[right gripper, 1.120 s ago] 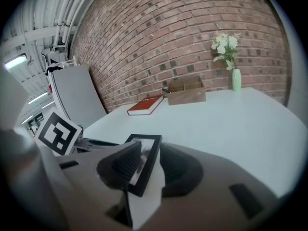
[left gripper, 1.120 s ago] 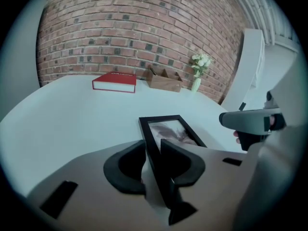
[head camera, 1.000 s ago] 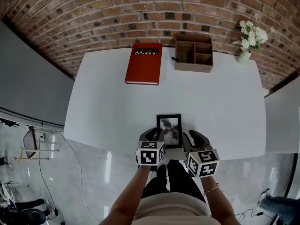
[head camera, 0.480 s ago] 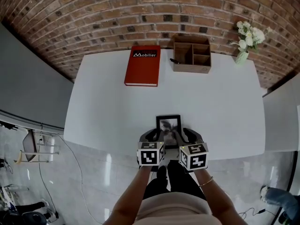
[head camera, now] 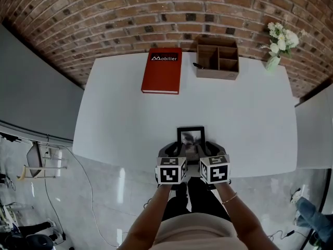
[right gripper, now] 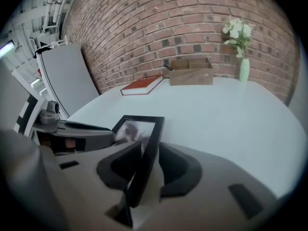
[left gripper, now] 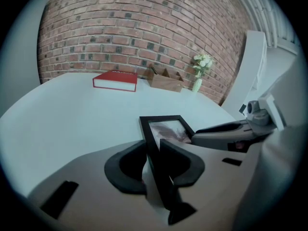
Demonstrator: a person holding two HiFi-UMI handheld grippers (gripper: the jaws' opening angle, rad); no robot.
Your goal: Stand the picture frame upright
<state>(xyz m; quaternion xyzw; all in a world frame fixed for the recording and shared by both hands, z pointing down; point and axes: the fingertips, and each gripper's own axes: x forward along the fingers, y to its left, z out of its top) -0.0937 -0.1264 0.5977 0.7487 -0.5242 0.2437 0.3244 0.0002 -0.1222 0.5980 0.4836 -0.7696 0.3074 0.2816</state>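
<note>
Head view looks down on the picture frame (head camera: pixel 191 134), lying face up near the front edge of the white surface (head camera: pixel 119 113), well in front of the red book (head camera: pixel 162 70) and slightly to its right. The left gripper (head camera: pixel 174 148) is clamped on the frame's left rail, the side nearer the book. The right gripper (head camera: pixel 208 148) clamps the opposite rail.
</note>
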